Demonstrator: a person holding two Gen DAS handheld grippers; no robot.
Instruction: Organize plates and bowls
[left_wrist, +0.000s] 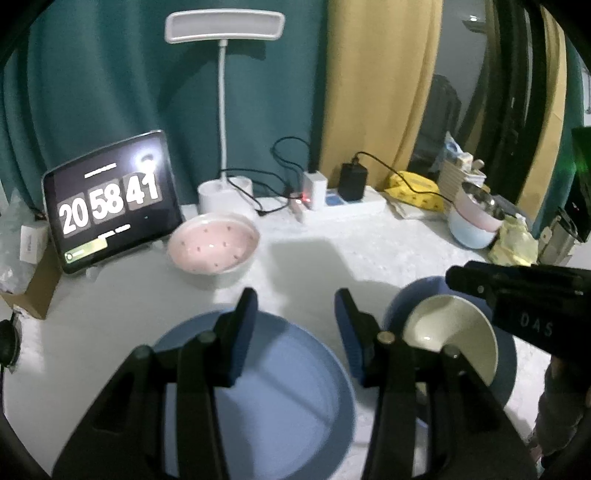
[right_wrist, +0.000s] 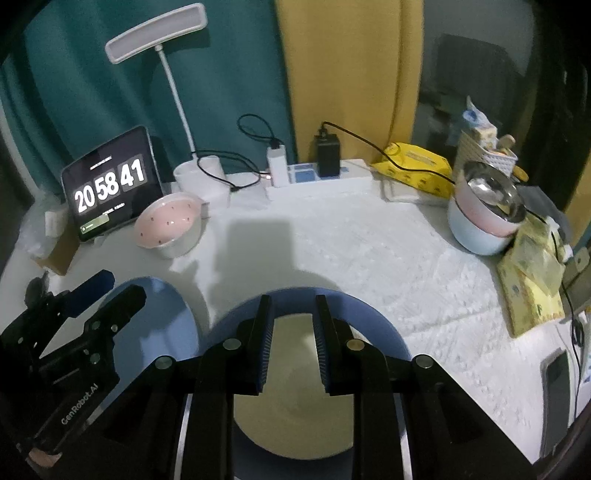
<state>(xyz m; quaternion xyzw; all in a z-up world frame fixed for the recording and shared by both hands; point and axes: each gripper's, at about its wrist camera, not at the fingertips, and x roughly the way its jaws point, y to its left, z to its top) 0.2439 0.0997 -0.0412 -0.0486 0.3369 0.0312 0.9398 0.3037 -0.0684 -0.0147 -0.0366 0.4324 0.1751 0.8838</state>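
The right tool (right_wrist: 291, 332) gripped the cream bowl (left_wrist: 454, 332) above a blue plate (right_wrist: 369, 314); the left tool (left_wrist: 295, 328) gaped empty; a tilted bowl might slip.

Teal curtain (left_wrist: 110, 74), yellow curtain (left_wrist: 376, 92), white lamp (left_wrist: 225, 26)

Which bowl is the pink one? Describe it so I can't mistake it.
Find the tablet showing a clock at the back left of the table. The pink bowl sits just right of it, in front of the white lamp base. It alone has a pink inside with small dark dots and a white outside; the dishes nearer the grippers are blue or cream.
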